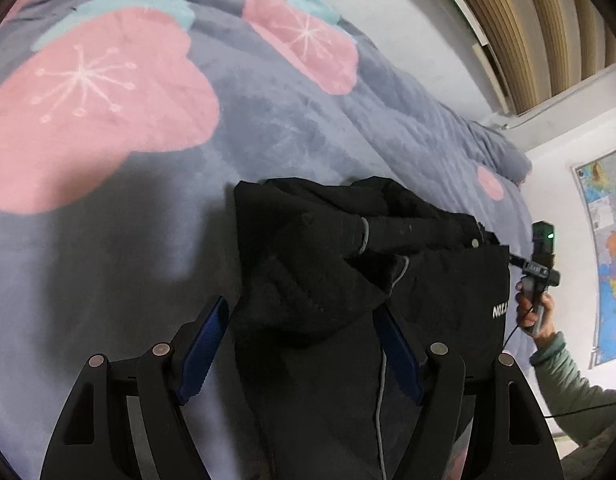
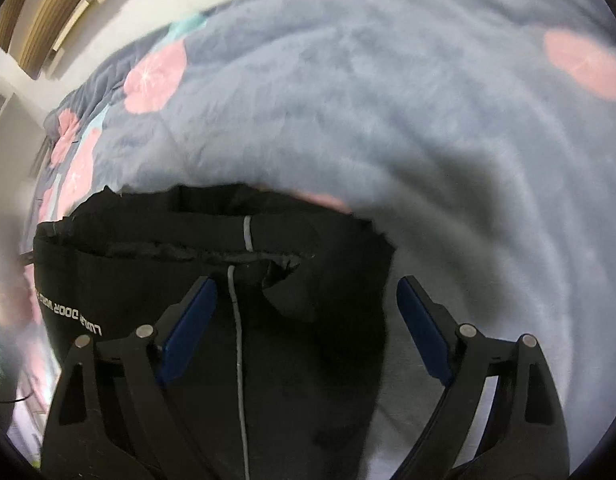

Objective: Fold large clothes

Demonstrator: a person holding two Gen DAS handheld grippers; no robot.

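A black garment (image 1: 315,248) with white lettering and a thin grey stripe lies folded on the bed. My left gripper (image 1: 302,308) stands open over its left edge, one blue pad (image 1: 206,352) above the blanket and the other over the cloth. In the right wrist view the same black garment (image 2: 128,280) fills the lower left. My right gripper (image 2: 308,282) stands open above its right edge, with the right pad (image 2: 425,332) over bare blanket. Neither pair of pads presses on the cloth. The right gripper's body (image 1: 541,264), held in a hand, shows beyond the garment's far side.
A grey-blue fleece blanket (image 1: 268,128) with pink flowers covers the bed. A white wall with a coloured map (image 1: 607,256) stands at the right, and wooden slats (image 1: 547,20) are above it. A green sleeve (image 1: 563,376) reaches in at the lower right.
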